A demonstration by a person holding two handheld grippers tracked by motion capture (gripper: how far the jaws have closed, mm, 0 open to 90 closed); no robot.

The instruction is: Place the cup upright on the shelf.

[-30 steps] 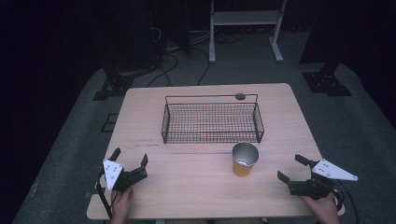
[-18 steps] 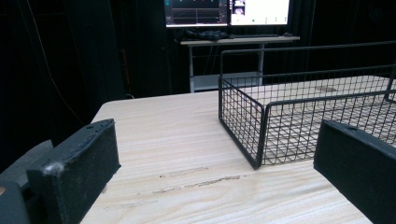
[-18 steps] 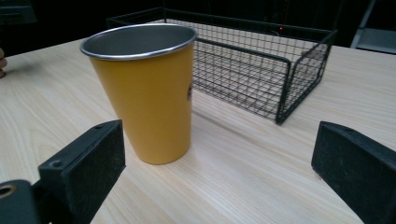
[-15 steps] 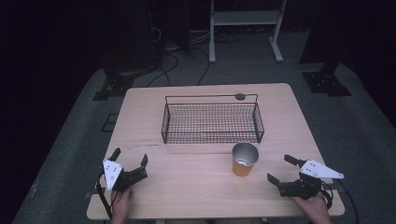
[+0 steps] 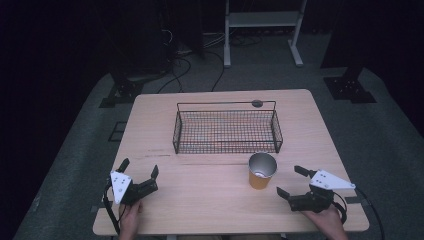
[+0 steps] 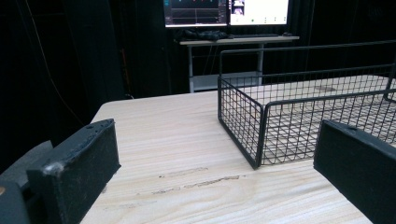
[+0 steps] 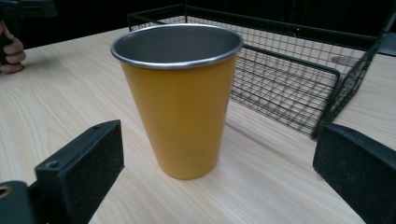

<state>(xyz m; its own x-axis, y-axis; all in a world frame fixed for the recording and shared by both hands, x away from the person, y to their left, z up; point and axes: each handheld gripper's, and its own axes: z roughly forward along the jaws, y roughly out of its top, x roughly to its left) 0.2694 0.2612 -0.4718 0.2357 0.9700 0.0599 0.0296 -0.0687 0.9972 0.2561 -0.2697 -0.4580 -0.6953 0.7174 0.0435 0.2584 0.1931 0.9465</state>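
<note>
An orange metal cup (image 5: 261, 171) (image 7: 180, 98) with a silver rim stands upright on the table just in front of the black wire basket (image 5: 226, 131) (image 7: 299, 74). My right gripper (image 5: 292, 181) is open a short way to the cup's right, its jaws pointing at the cup, which sits ahead of them and apart from both. My left gripper (image 5: 139, 169) rests open near the front left corner of the table, with nothing between its jaws. In the left gripper view the basket (image 6: 303, 116) stands ahead to the right.
The wooden table (image 5: 150, 130) carries a small dark round mark (image 5: 257, 103) behind the basket. A white desk frame (image 5: 262, 20) and cables (image 5: 200, 50) lie on the floor beyond. A hand (image 7: 11, 49) holding the other gripper appears at the far left of the right gripper view.
My right gripper has moved left along the table's front toward the cup. The left gripper, cup and basket have stayed in place.
</note>
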